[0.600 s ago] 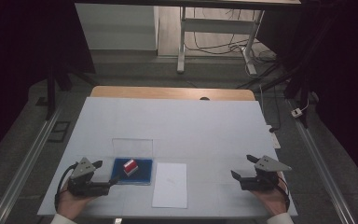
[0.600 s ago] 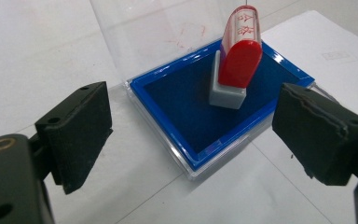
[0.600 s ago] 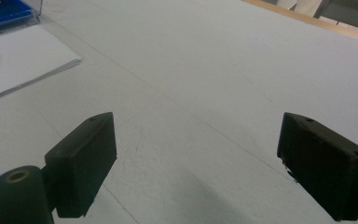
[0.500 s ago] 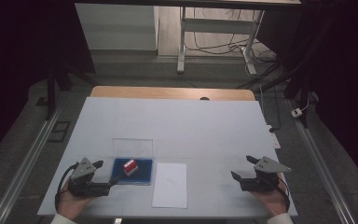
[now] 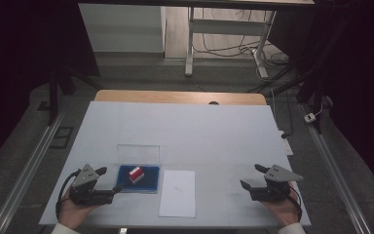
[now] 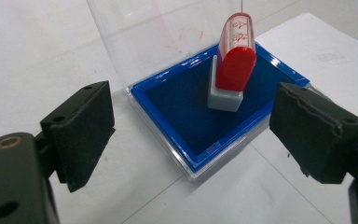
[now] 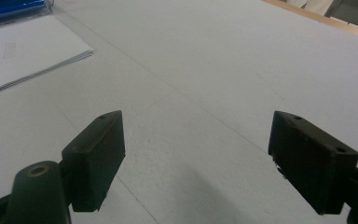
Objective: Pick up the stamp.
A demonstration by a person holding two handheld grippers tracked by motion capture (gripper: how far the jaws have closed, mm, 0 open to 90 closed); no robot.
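Two grippers low over white table, both with jaws spread wide, nothing between pads. Left gripper faces red-handled stamp with grey base, which stands upright on blue ink pad in clear plastic case, lid raised behind; stamp sits just ahead of fingertips, slightly toward right-hand pad. Right gripper idles over bare table, white paper sheet well off beyond its left finger. Likely step: grasp stamp. Advice: centre jaws on red handle, close across its flat faces, lift straight up, avoid nudging lid.

White table — blue ink pad case, paper sheet beside it
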